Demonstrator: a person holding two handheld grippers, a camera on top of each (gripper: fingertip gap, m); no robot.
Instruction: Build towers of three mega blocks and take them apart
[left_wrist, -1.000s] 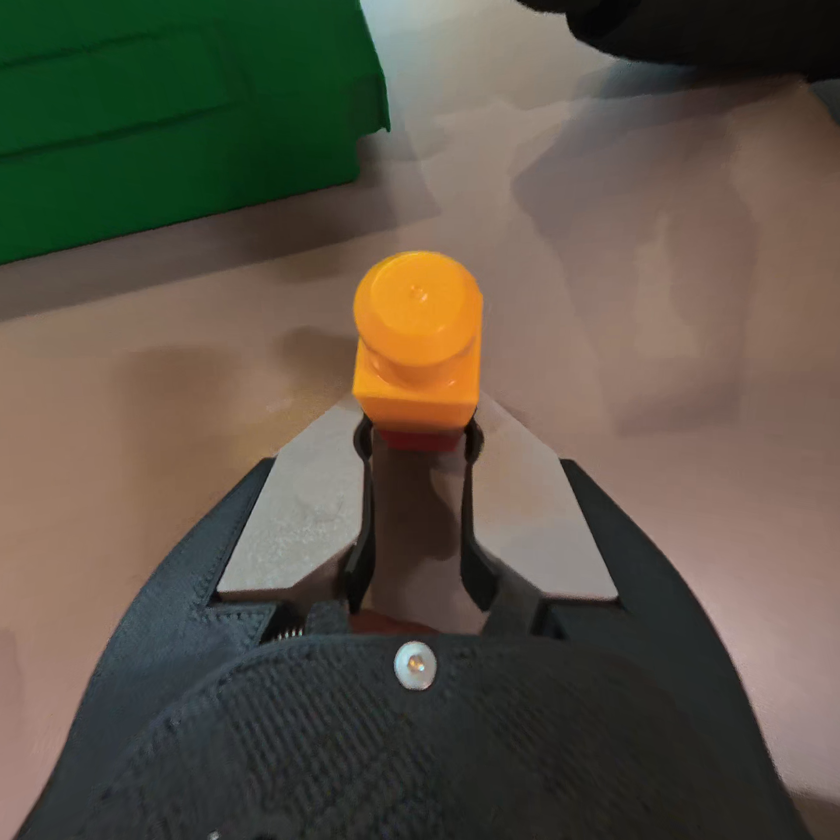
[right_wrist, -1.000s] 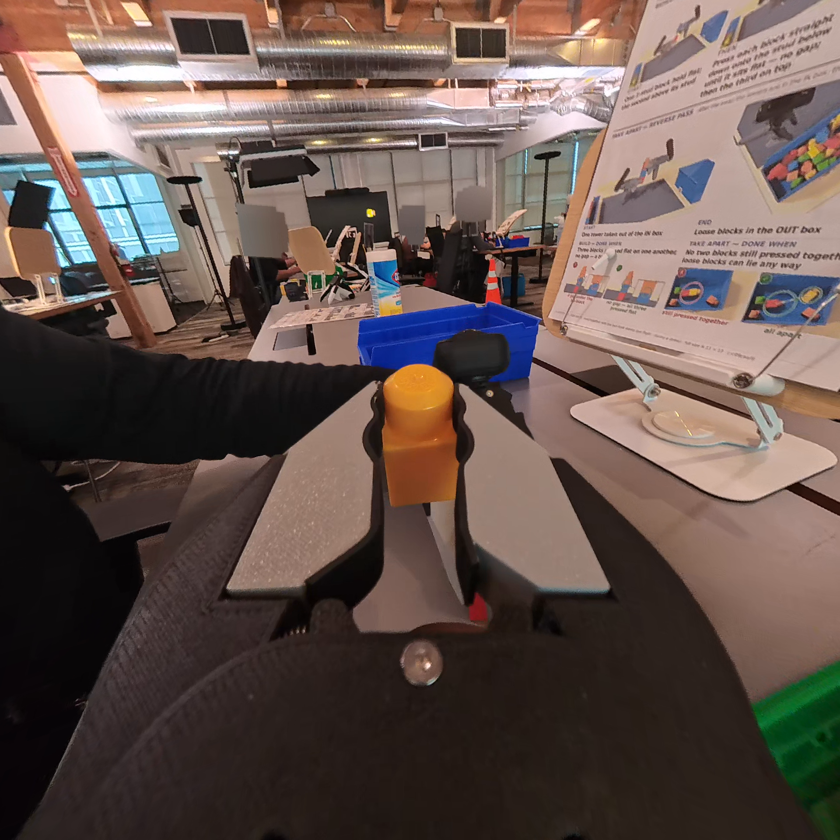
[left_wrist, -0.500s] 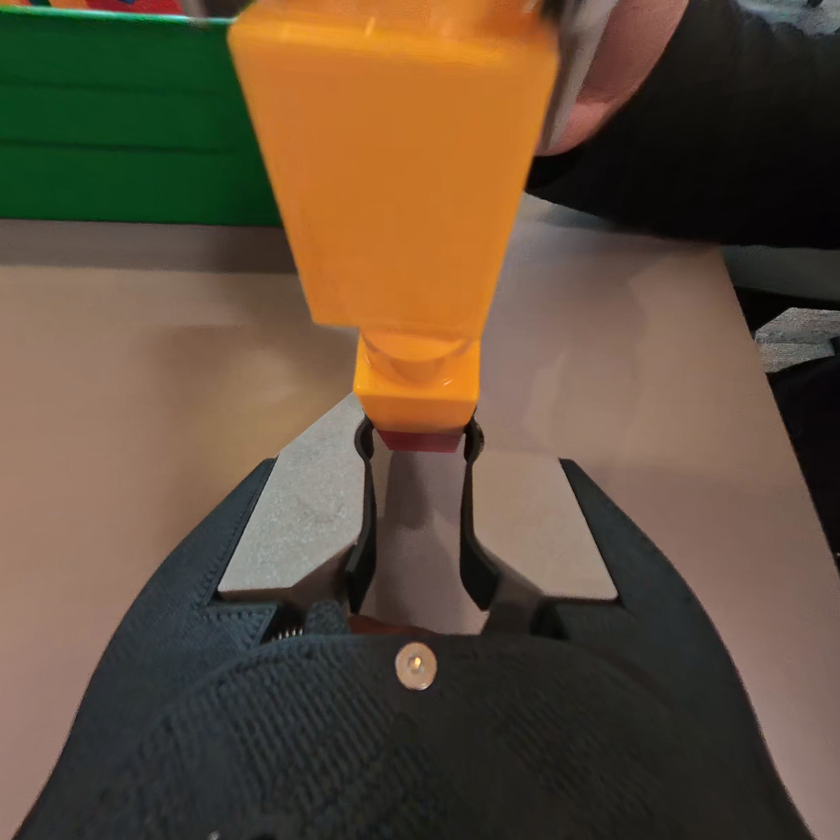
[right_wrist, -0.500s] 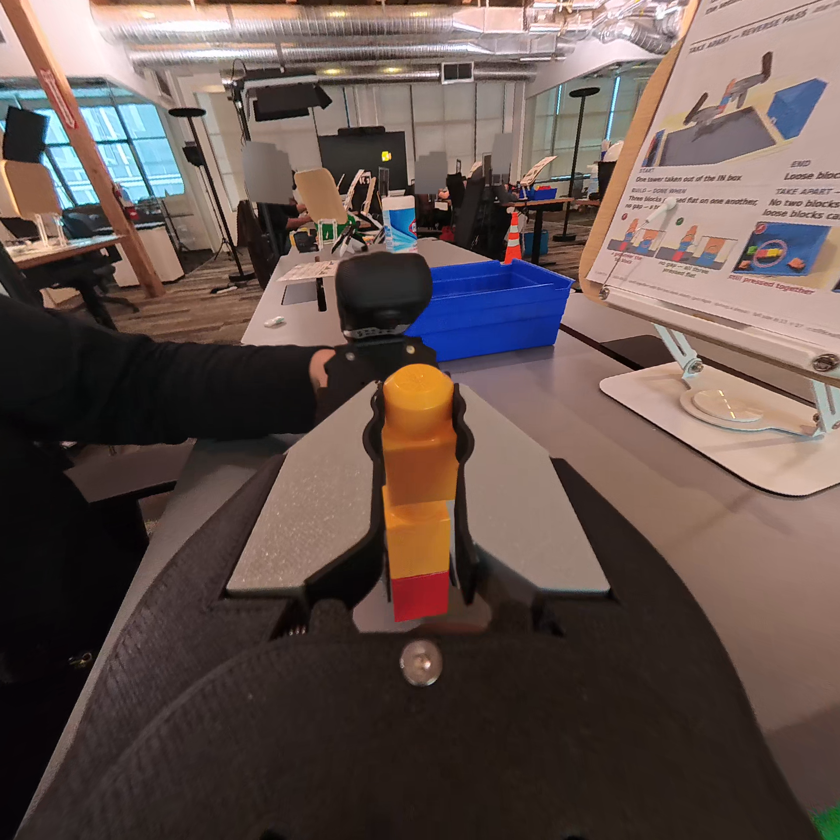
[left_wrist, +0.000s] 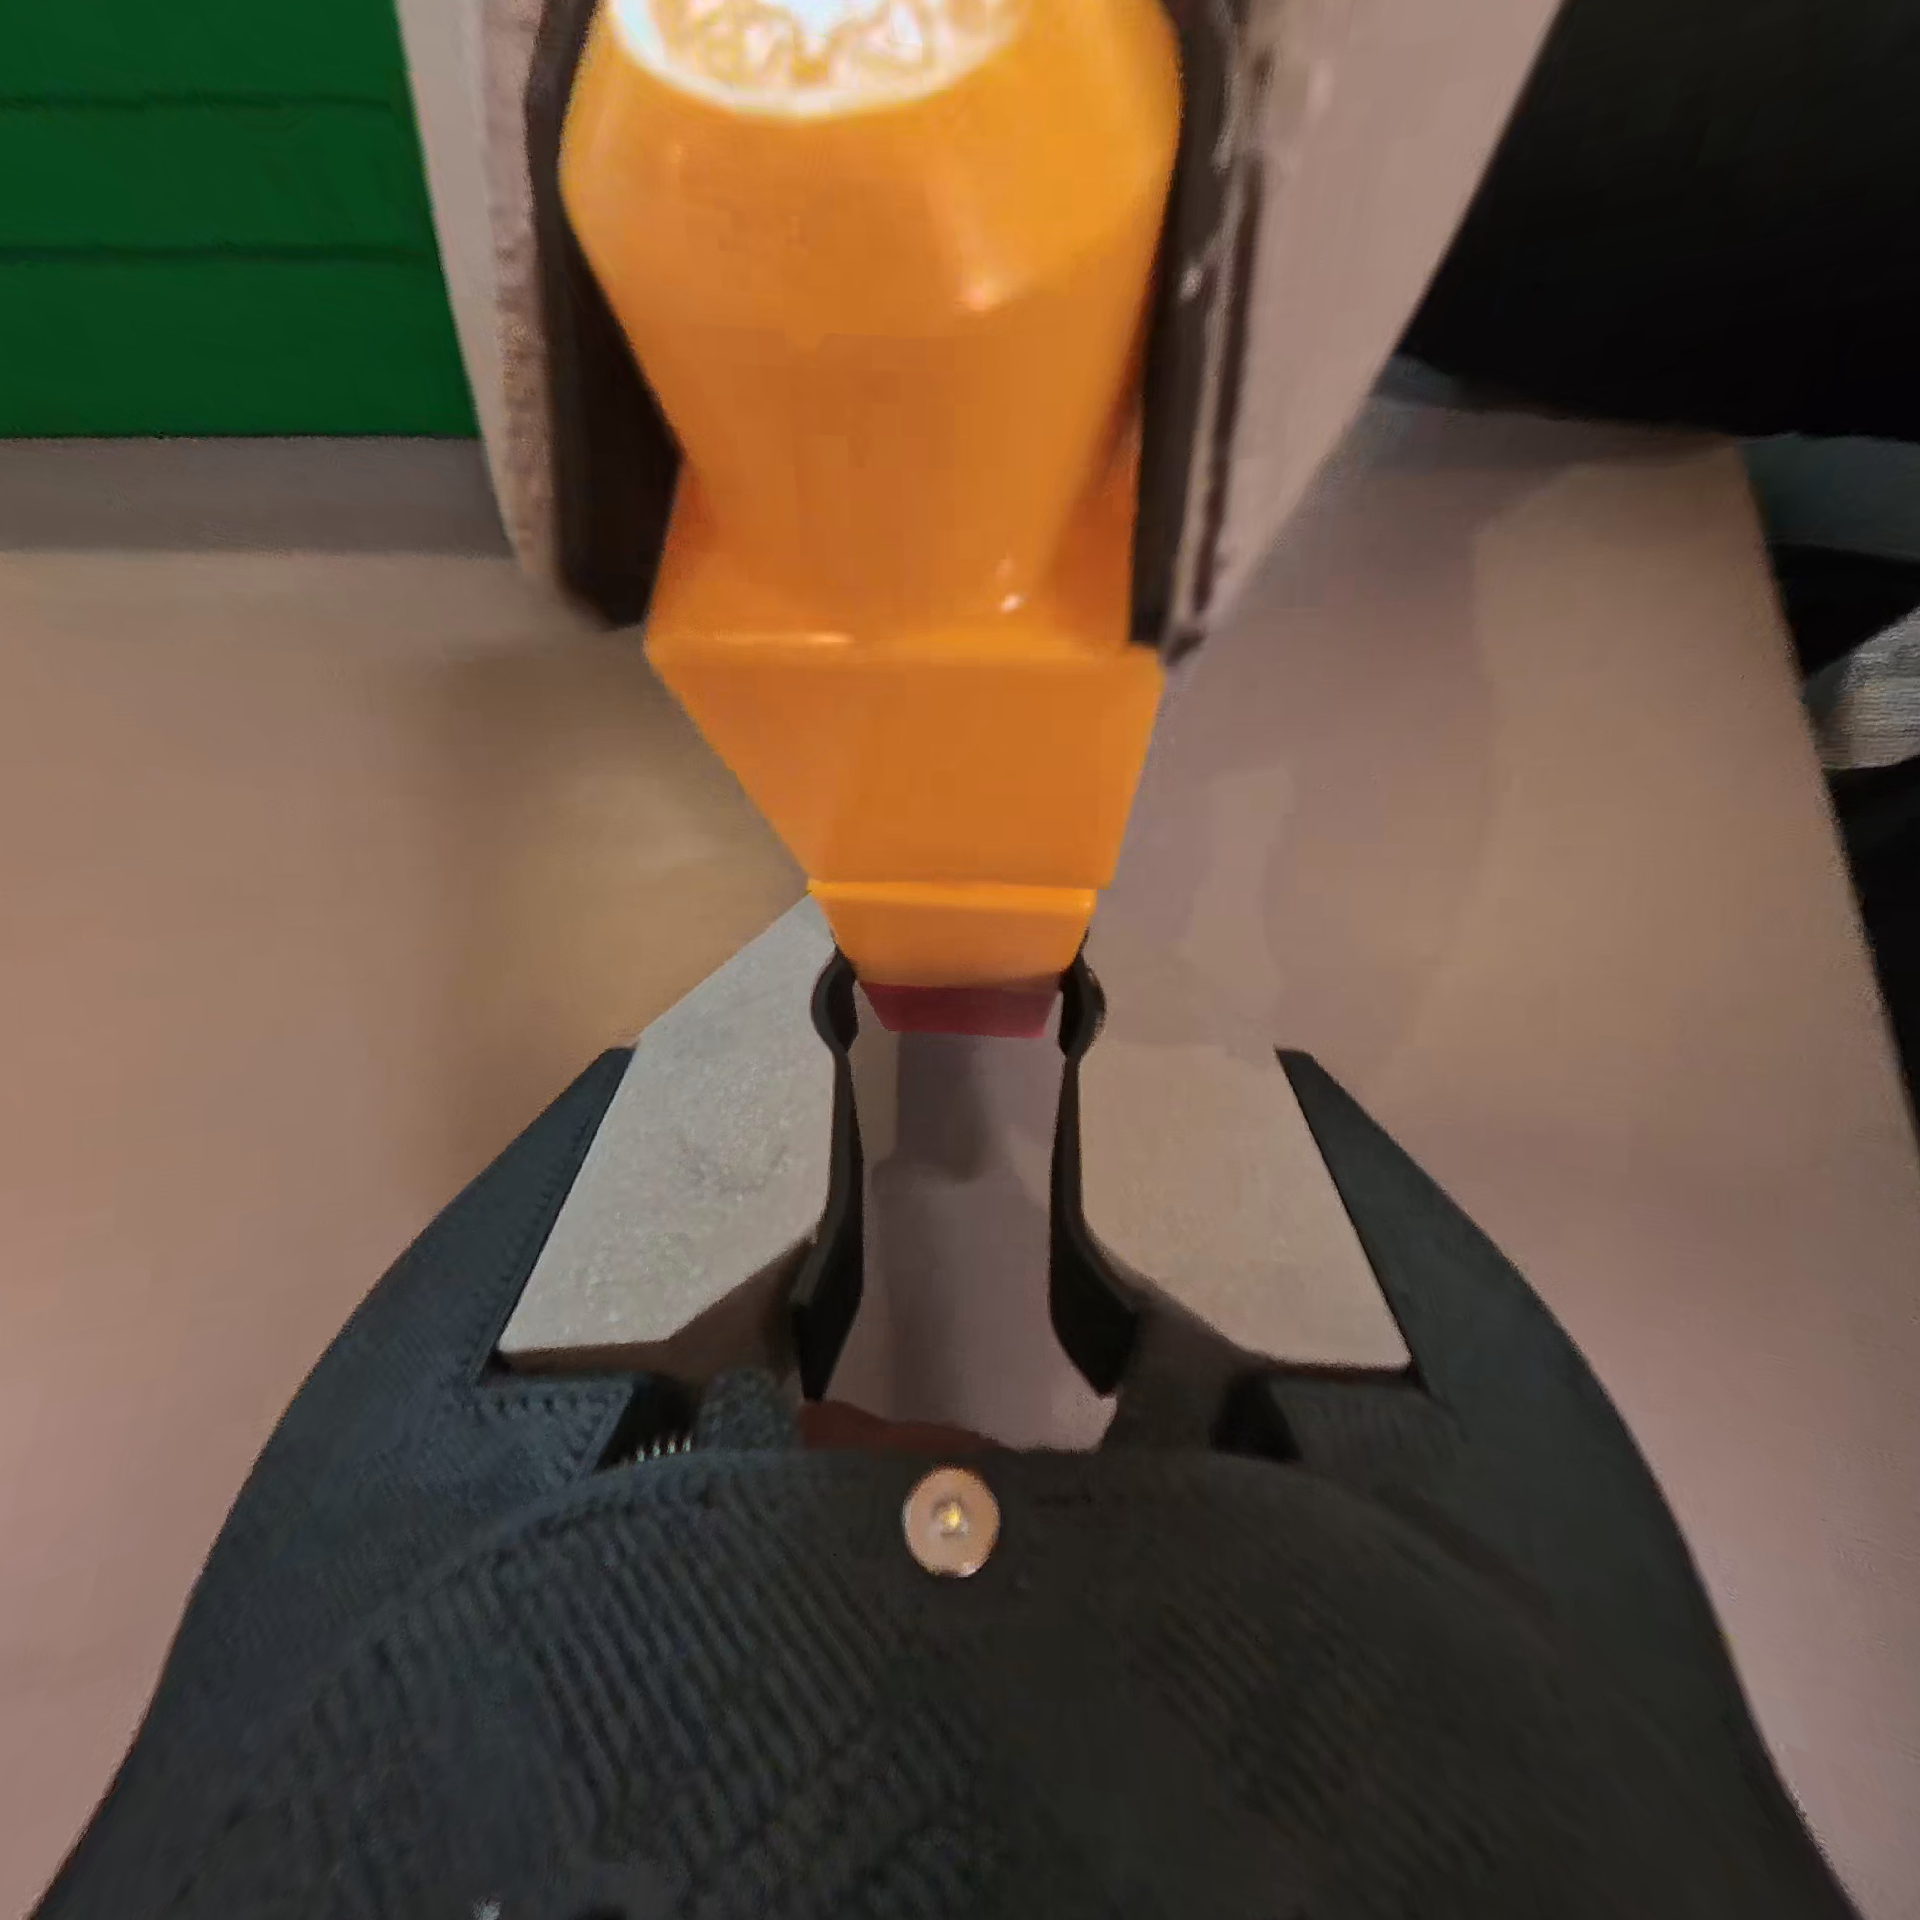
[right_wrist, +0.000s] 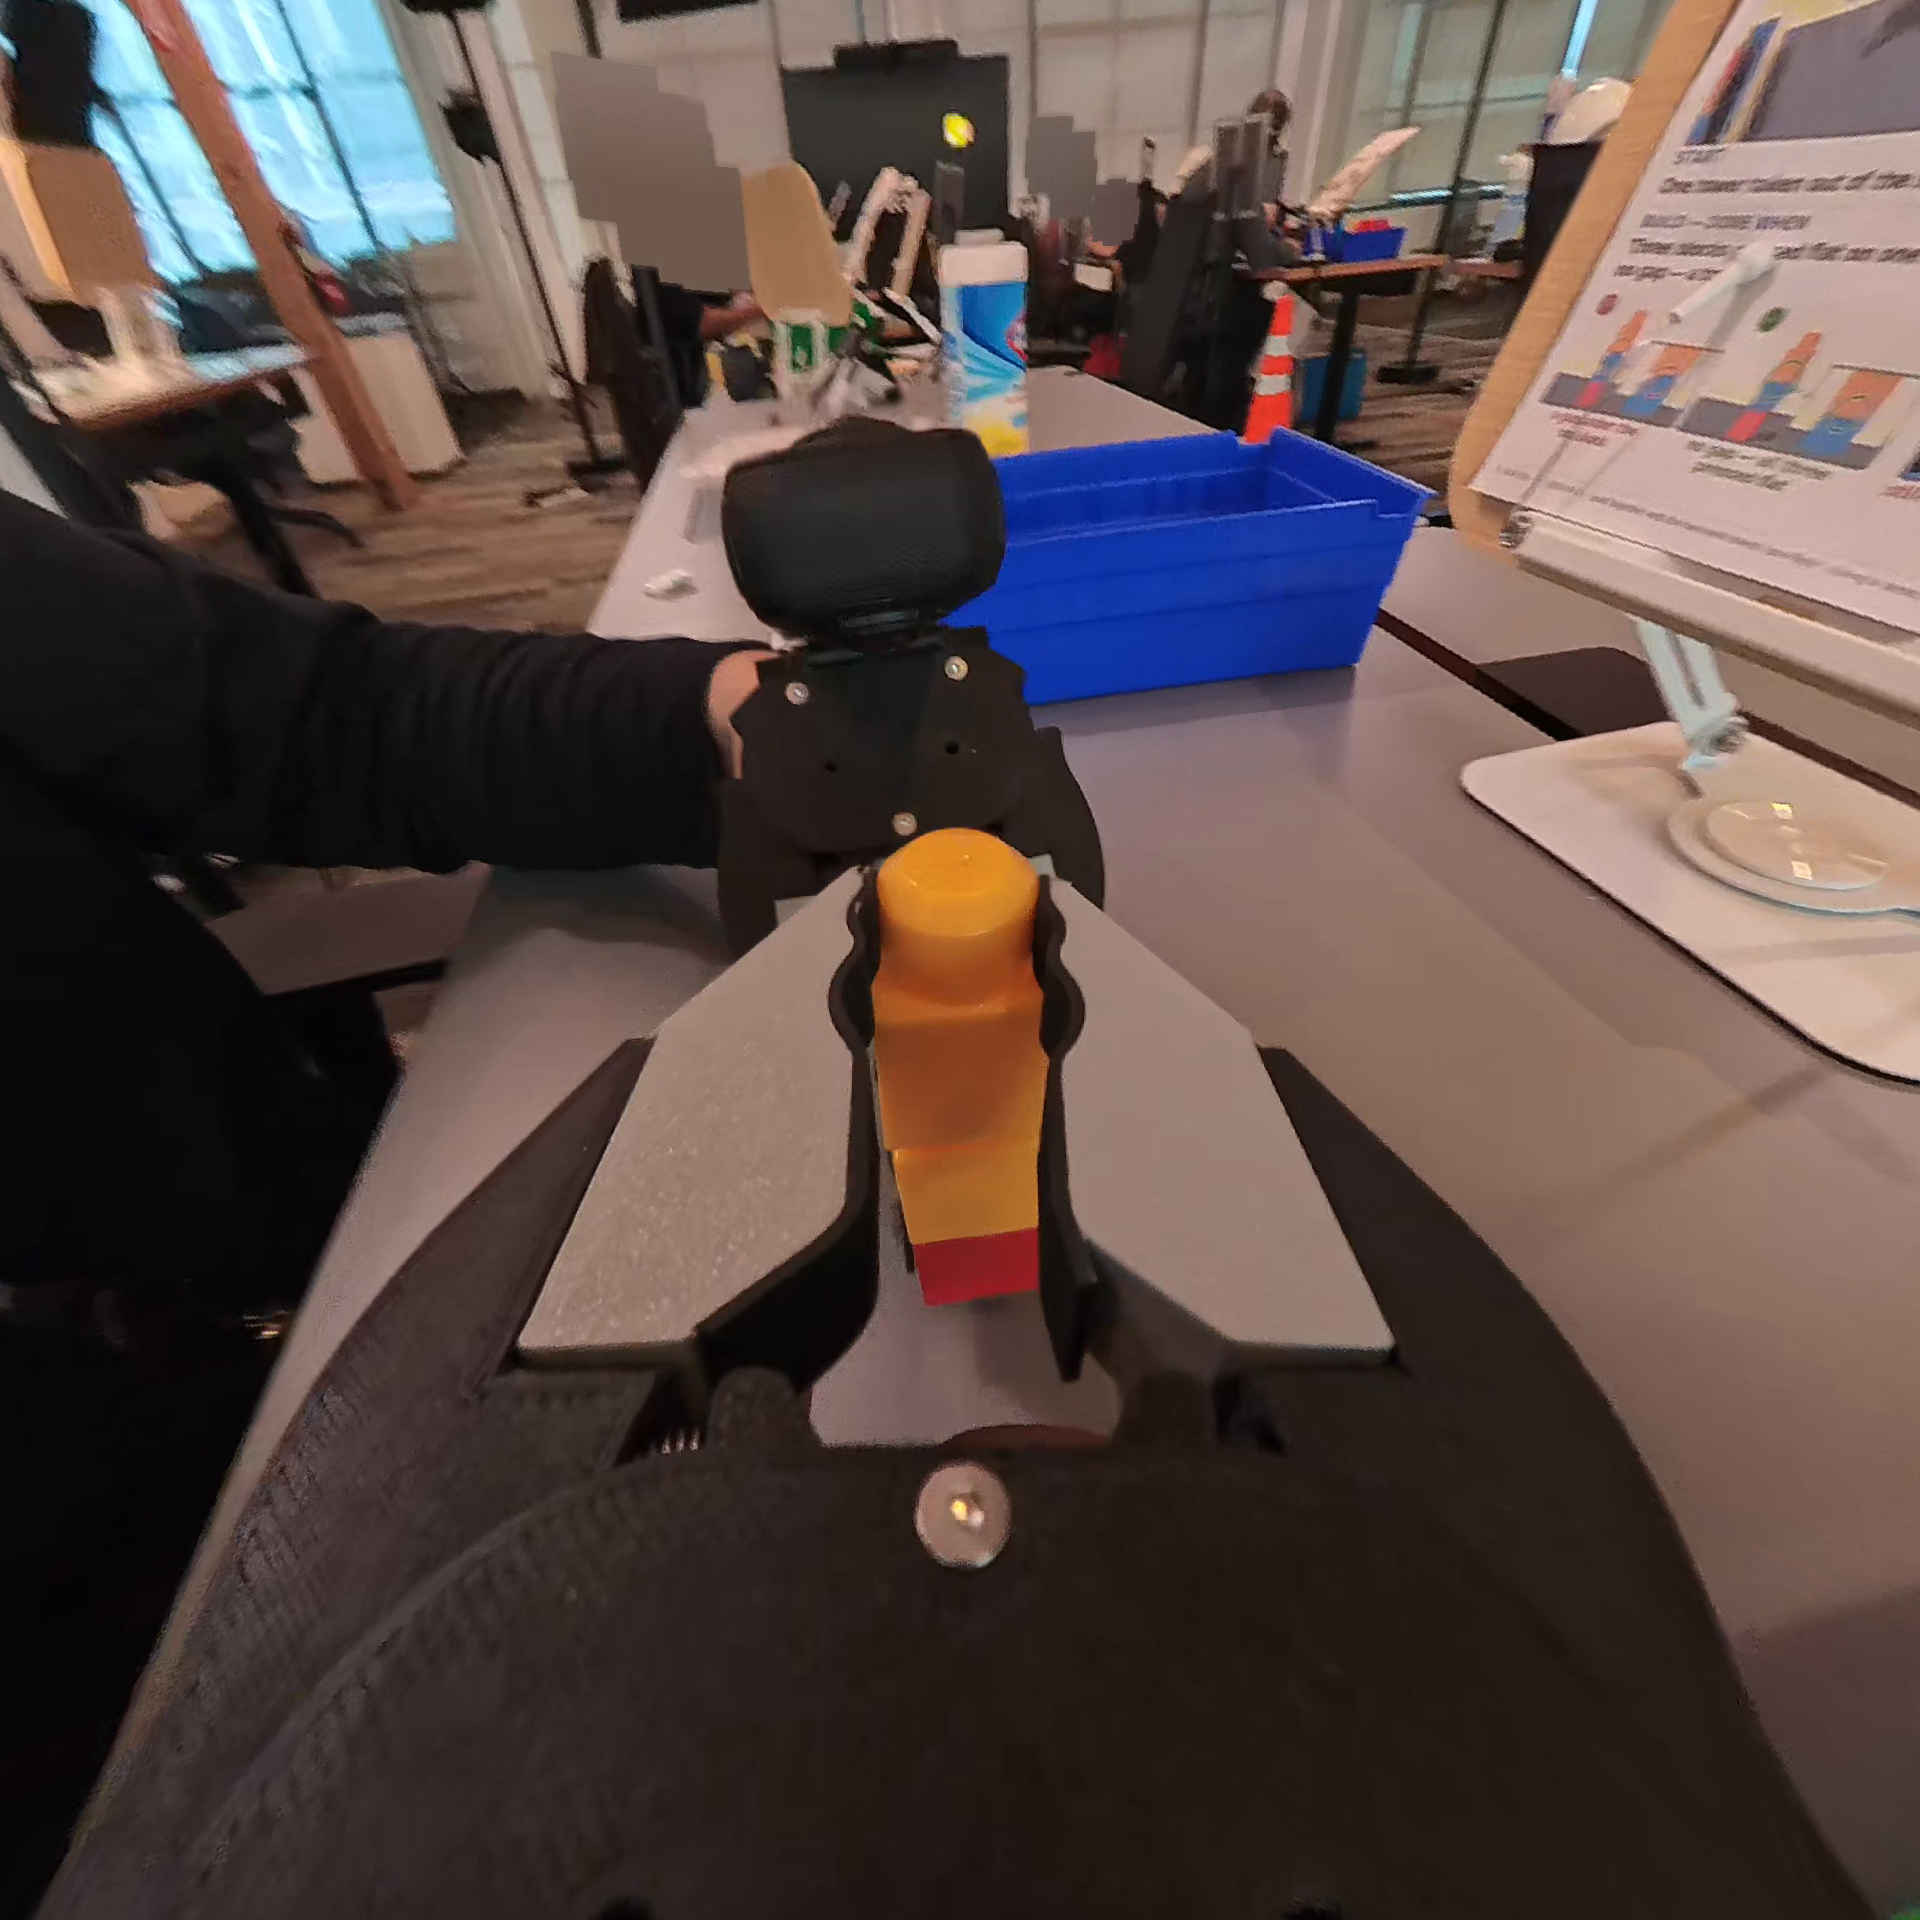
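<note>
Our left gripper clamps the red block at the tower's base; our right gripper pinches the top orange block, above the table.

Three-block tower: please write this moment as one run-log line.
stage: top orange plastic block seated | tower: orange, orange, red | left gripper: holds red base | right gripper: fingers on top block

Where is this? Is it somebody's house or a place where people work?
Probably a big shared workshop or office, not a house. Behind the blue bin stand rows of desks with people at them, there is an orange traffic cone on the floor, and an instruction board sits propped on the table.
</note>
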